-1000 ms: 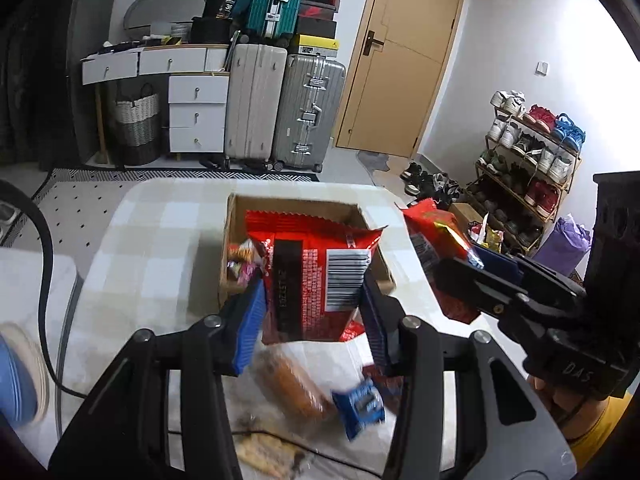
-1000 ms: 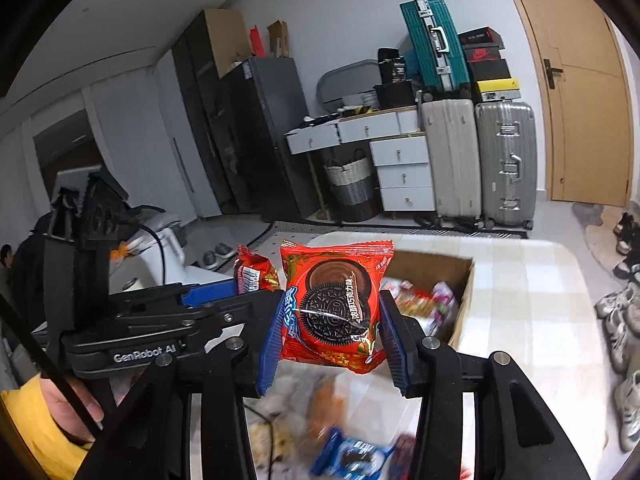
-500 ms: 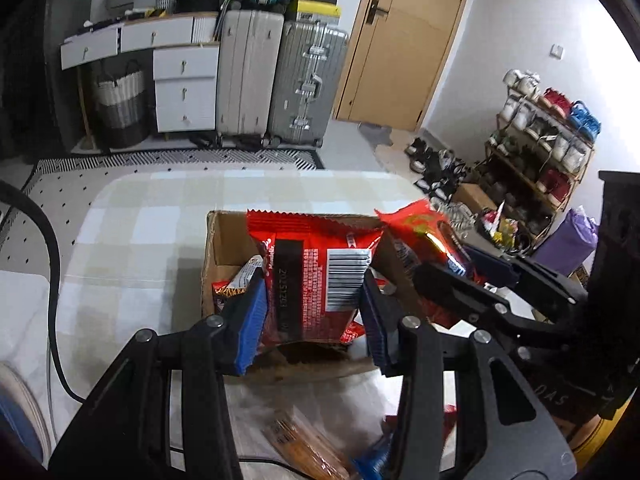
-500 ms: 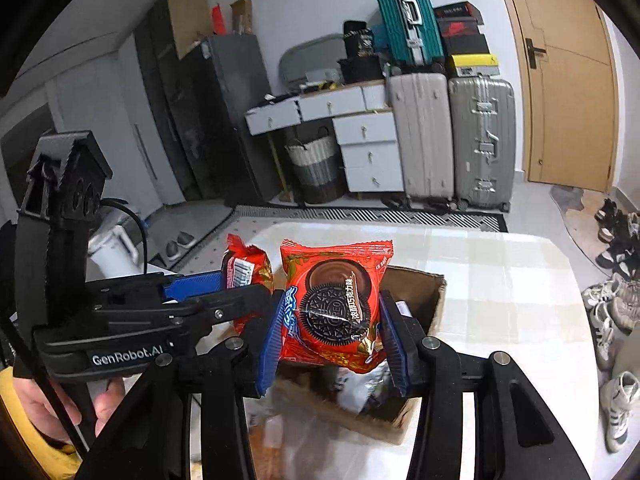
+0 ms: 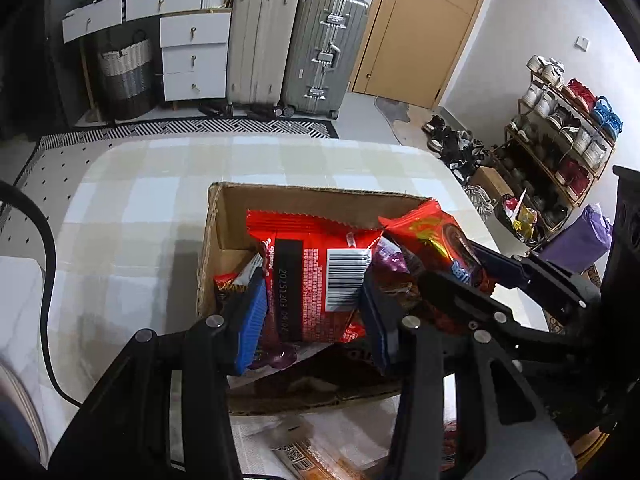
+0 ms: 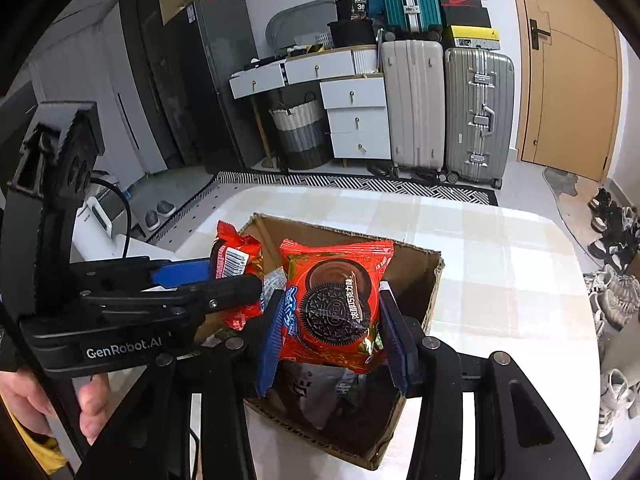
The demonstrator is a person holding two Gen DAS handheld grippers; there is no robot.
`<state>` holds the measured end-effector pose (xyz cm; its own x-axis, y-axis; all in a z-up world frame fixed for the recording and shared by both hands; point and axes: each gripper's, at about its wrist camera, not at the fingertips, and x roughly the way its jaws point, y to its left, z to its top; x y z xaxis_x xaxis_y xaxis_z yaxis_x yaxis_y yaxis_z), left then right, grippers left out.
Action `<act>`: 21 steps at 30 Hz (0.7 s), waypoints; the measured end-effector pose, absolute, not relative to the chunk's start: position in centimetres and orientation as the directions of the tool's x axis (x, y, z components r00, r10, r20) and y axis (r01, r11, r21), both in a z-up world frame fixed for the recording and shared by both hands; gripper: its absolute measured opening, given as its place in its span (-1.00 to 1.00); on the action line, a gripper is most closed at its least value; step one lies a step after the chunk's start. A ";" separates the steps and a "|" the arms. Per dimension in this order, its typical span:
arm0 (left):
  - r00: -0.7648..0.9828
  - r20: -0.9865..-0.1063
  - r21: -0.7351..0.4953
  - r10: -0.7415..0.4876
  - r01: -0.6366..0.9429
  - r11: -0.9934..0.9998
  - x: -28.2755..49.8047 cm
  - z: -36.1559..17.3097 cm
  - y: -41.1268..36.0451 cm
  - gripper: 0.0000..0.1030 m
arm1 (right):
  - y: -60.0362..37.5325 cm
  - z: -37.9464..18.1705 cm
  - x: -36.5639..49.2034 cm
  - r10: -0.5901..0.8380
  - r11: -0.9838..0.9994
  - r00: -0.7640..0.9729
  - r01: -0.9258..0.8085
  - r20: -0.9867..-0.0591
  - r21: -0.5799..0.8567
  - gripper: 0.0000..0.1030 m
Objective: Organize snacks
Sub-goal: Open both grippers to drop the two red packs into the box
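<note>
Over the cardboard box (image 5: 224,216) on the bench (image 5: 120,208), the left hand-held gripper (image 5: 312,316) clamped an upright red packet (image 5: 316,272), barcode facing back; the right hand-held gripper (image 6: 332,332) pinched an upright Oreo packet (image 6: 334,300).

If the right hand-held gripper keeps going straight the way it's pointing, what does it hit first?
Probably the snack packets inside the open brown cardboard box: the right hand-held gripper, gripping a red cookie packet, points down into it. Depth is unclear.

**Crowded box, clear cloth beyond**

We see the cardboard box (image 5: 224,216) mouth crowded: two gripped red packets (image 5: 316,276) (image 6: 336,304) side by side, loose snacks (image 5: 396,264) beneath. The checked table (image 5: 132,216) left and beyond lies open
</note>
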<state>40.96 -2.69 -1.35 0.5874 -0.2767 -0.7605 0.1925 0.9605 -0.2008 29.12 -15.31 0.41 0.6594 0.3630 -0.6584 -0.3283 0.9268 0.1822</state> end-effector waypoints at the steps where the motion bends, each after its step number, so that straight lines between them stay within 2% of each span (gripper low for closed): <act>1: 0.583 -0.762 -0.207 -0.282 0.194 0.959 41.1 -1.6 -2.6 -0.19 | -15.2 0.4 29.2 0.356 0.929 0.659 -0.326 -0.662 0.176 -0.13; 21: 0.555 -0.786 -0.208 -0.272 0.176 0.962 41.0 -3.9 -2.0 -0.18 | -14.2 -1.2 32.0 0.297 0.947 0.650 -0.297 -0.700 0.127 -0.13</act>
